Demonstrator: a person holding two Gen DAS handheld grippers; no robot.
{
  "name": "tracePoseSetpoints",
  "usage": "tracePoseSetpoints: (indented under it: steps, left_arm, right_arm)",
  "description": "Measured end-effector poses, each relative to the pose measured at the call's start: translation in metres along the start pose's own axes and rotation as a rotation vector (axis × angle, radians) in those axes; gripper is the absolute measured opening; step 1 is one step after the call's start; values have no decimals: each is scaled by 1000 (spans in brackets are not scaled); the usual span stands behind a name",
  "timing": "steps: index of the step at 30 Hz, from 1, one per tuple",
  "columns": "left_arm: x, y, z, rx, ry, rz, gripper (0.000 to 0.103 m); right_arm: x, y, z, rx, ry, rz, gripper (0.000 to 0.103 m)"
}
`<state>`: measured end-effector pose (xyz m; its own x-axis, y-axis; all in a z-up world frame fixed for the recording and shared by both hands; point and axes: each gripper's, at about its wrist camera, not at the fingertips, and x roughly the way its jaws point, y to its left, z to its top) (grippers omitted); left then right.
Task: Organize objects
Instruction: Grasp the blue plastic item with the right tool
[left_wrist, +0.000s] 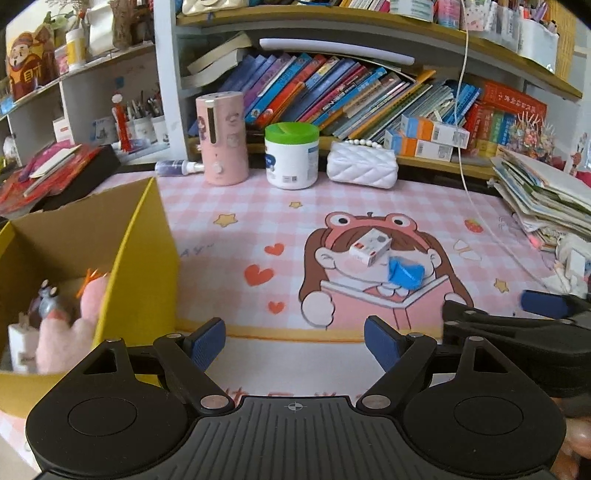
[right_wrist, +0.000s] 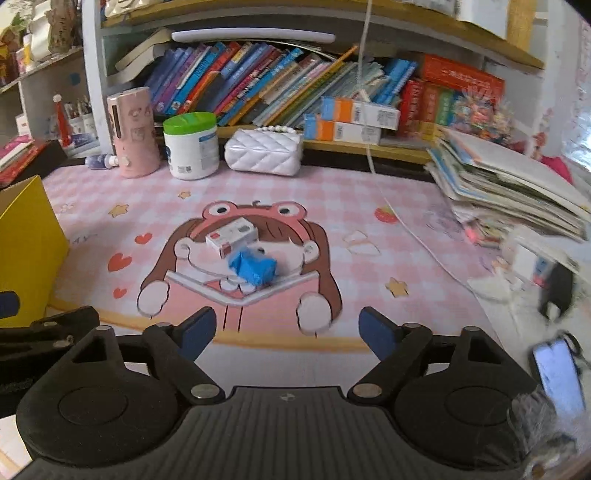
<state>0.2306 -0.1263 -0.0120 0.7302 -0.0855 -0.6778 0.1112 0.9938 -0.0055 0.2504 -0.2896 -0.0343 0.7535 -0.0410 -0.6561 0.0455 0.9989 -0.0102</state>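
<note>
Yellow cardboard box (left_wrist: 140, 258) left of mat (left_wrist: 229, 280); book stack (right_wrist: 509, 192) right.

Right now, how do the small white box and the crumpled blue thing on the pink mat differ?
The small white rectangular box has crisp flat faces and a red mark; the crumpled blue object is lumpy and irregular. The white box lies farther from the grippers, the blue object nearer. Both rest side by side, seemingly touching, on the pink checked mat.
</note>
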Motion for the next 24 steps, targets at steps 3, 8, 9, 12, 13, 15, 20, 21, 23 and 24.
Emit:
tracePoseSetpoints:
  steps: [3, 8, 9, 12, 13, 15, 20, 21, 23, 24]
  left_arm:
    - [11, -2, 9, -17, 14, 3, 84]
    - [33, -2, 22, -40, 57, 24, 84]
    - [36, -2, 24, -46, 62, 29, 83]
    - [42, -3, 31, -46, 68, 39, 83]
    - [44, -3, 33, -43, 72, 42, 83]
    - [50, -4, 36, -42, 82, 43, 83]
    - [67, -12, 42, -37, 111, 37, 83]
    - [71, -15, 43, -35, 114, 31, 83]
    - [79, -21, 46, -36, 119, 18, 81]
    - [85, -24, 48, -39, 123, 8, 80]
  right_arm:
    - [23, -2, 6, -42, 7, 53, 75]
    - [61, 7, 15, -181, 7, 116, 66]
    - [70, 8, 17, -210, 9, 127, 65]
    - [91, 10, 22, -248, 31, 159, 59]
    - [97, 10, 24, -255, 42, 169, 59]
    - [110, 10, 27, -265, 62, 187, 58]
    - [118, 2, 32, -229, 66, 240, 43]
    - [118, -1, 32, -220, 70, 237, 42]
    - [112, -11, 31, -186, 71, 224, 38]
    - [108, -18, 30, -160, 69, 201, 37]
